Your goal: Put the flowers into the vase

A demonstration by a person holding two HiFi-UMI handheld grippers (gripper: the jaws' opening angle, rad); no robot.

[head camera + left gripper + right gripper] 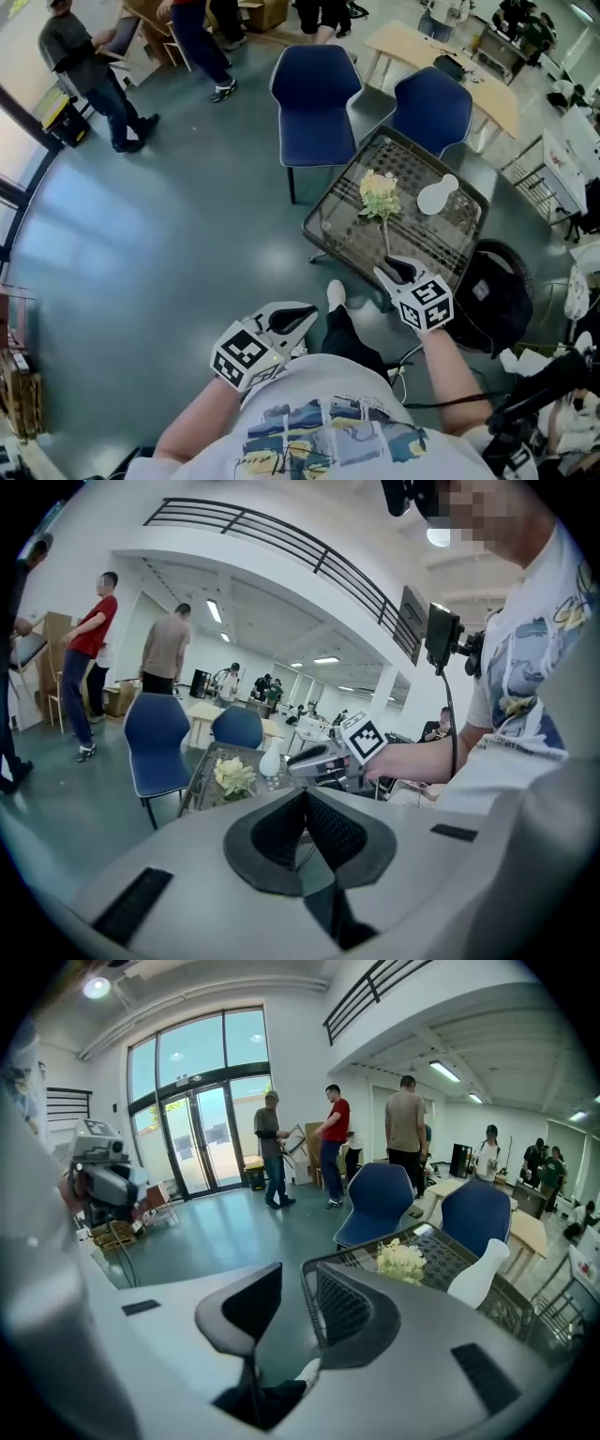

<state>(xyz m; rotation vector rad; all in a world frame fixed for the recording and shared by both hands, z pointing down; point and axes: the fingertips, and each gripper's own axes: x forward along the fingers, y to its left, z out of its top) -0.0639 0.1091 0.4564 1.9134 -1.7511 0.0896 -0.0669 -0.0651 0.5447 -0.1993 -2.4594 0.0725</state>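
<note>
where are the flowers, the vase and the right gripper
flowers (379, 191), head view, on the pale blossoms
vase (435, 197), head view, on its white body
right gripper (292, 1283), right gripper view, in the gap midway between its fingertips

the right tool (293, 1279) hides the stems of the flowers (401, 1260) and the base of the vase (476, 1277).
</note>
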